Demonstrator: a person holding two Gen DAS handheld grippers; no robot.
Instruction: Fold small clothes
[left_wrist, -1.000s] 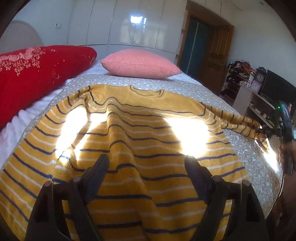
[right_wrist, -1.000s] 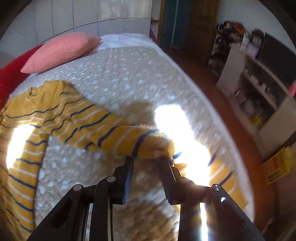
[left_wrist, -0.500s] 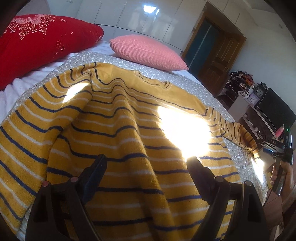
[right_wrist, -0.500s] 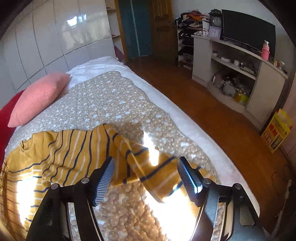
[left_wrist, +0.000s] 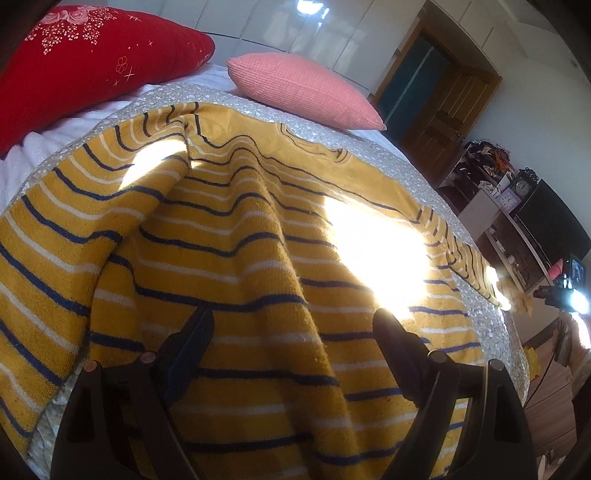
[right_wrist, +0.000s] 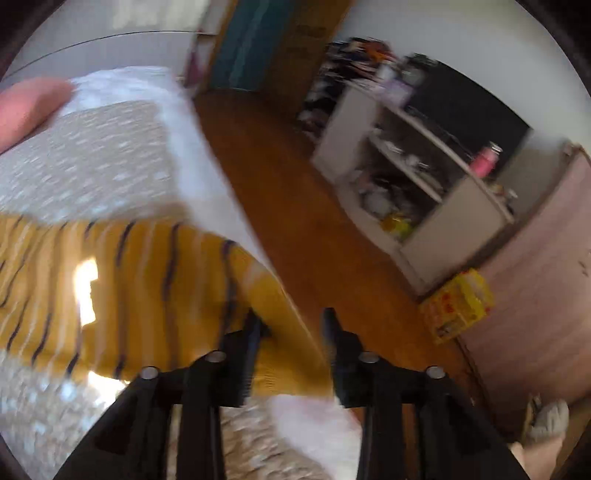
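A yellow sweater (left_wrist: 258, 236) with dark blue and white stripes lies spread on the bed, collar toward the pillows. Its left sleeve is folded in over the body. My left gripper (left_wrist: 291, 319) hovers open over the lower body, with a raised crease of fabric running between its fingers. The right sleeve (right_wrist: 147, 280) stretches to the bed's right edge. My right gripper (right_wrist: 291, 319) is above the sleeve's end, its jaws closing. Yellow cuff fabric and the white bed edge show between them, and the pads do not press it. This view is blurred.
A red pillow (left_wrist: 85, 70) and a pink pillow (left_wrist: 303, 96) lie at the head of the bed. The grey dotted bedspread (right_wrist: 81, 166) ends at a white edge. Beyond it are a wooden floor (right_wrist: 306, 221), a white shelf unit (right_wrist: 424, 206) and a yellow box (right_wrist: 458, 306).
The right gripper let go of the sleeve cuff, opened wide, swung toward the bed's right edge and is now narrower. The left gripper sank slightly and rolled over the sweater body.
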